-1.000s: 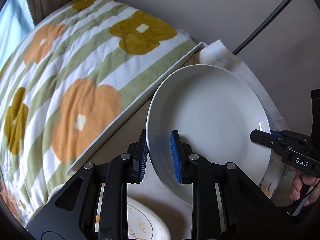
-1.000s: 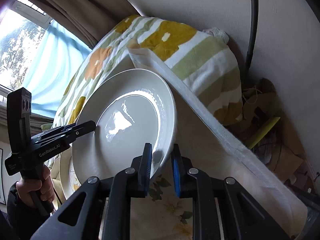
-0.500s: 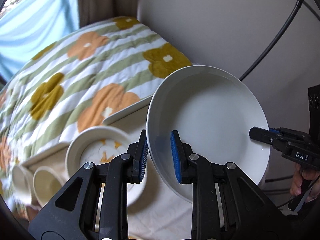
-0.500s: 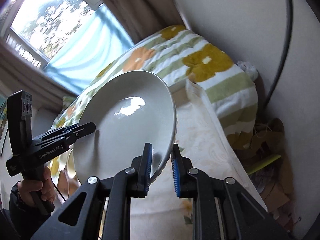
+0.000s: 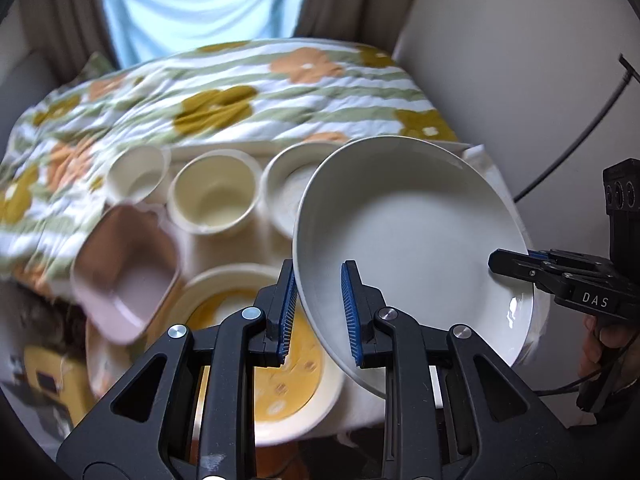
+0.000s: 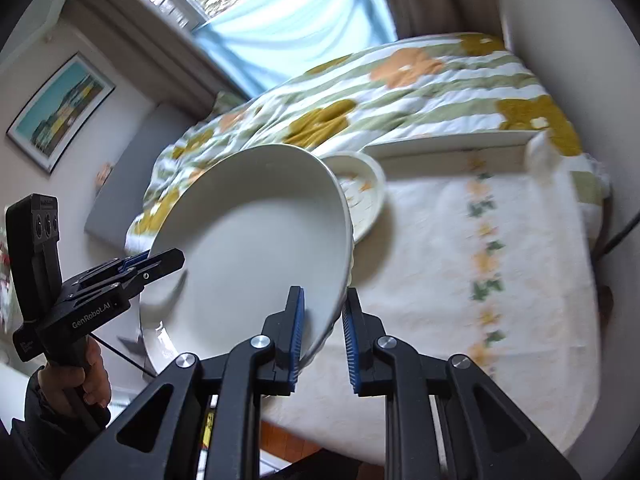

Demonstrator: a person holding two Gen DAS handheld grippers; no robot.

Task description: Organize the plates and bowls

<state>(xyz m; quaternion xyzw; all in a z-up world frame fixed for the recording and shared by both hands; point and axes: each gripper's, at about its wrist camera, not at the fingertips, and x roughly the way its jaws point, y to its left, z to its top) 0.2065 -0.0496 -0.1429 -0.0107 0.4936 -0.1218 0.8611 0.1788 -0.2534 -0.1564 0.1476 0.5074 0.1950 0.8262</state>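
The white plate (image 5: pixel 416 240) is rising off the counter (image 6: pixel 500 280) and tilting, carried between both grippers, while cups (image 5: pixel 214 196), a pink dish (image 5: pixel 124 272) and a yellow-patterned plate (image 5: pixel 280 360) are coming into view below.

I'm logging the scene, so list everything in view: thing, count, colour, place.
Big plate: one, white, held tilted above the table by both grippers.
Cups: two, cream, far side of table.
Small dish: one, cream, behind the big plate.
Square bowl: one, pink, left side, blurred.
Patterned plate: one, cream and yellow, near edge.
Tablecloth: one, white with flowers, over the table.
Quilt: one, striped and flowered, behind the table.
Picture: one, framed, on the wall.
Left gripper: black, blue pads, on the plate's rim.
Right gripper: same, opposite rim.
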